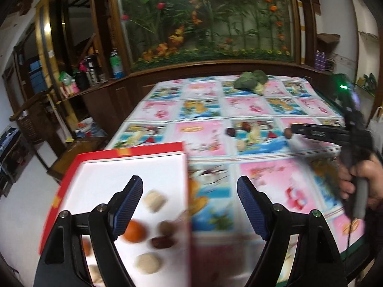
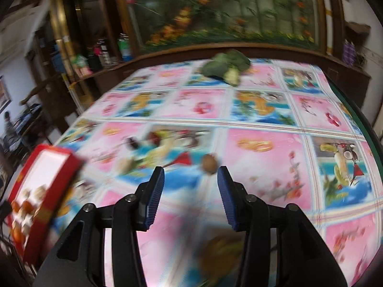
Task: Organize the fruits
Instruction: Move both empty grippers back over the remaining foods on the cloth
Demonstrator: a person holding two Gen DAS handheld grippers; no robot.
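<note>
A red box [image 1: 100, 157] with a white inside sits at the table's left edge and holds an orange fruit [image 1: 134, 231], a dark date [image 1: 162, 242] and pale round pieces [image 1: 147, 262]. My left gripper [image 1: 190, 205] is open over the box's right rim. Loose on the cloth lie dark dates [image 1: 231, 132], a pale piece [image 1: 241, 145] and a brown walnut [image 2: 210, 163]. My right gripper [image 2: 190, 193] is open and empty, just short of the walnut. The box also shows in the right wrist view [image 2: 47, 186], at the left. The right gripper shows in the left wrist view [image 1: 318, 132].
A green broccoli [image 1: 251, 81] lies at the far side of the table, on a pink and blue patterned cloth [image 1: 263, 179]. Wooden shelves with bottles [image 1: 91, 71] stand to the left. A flower mural fills the back wall. The table's right edge [image 2: 363, 119] is dark green.
</note>
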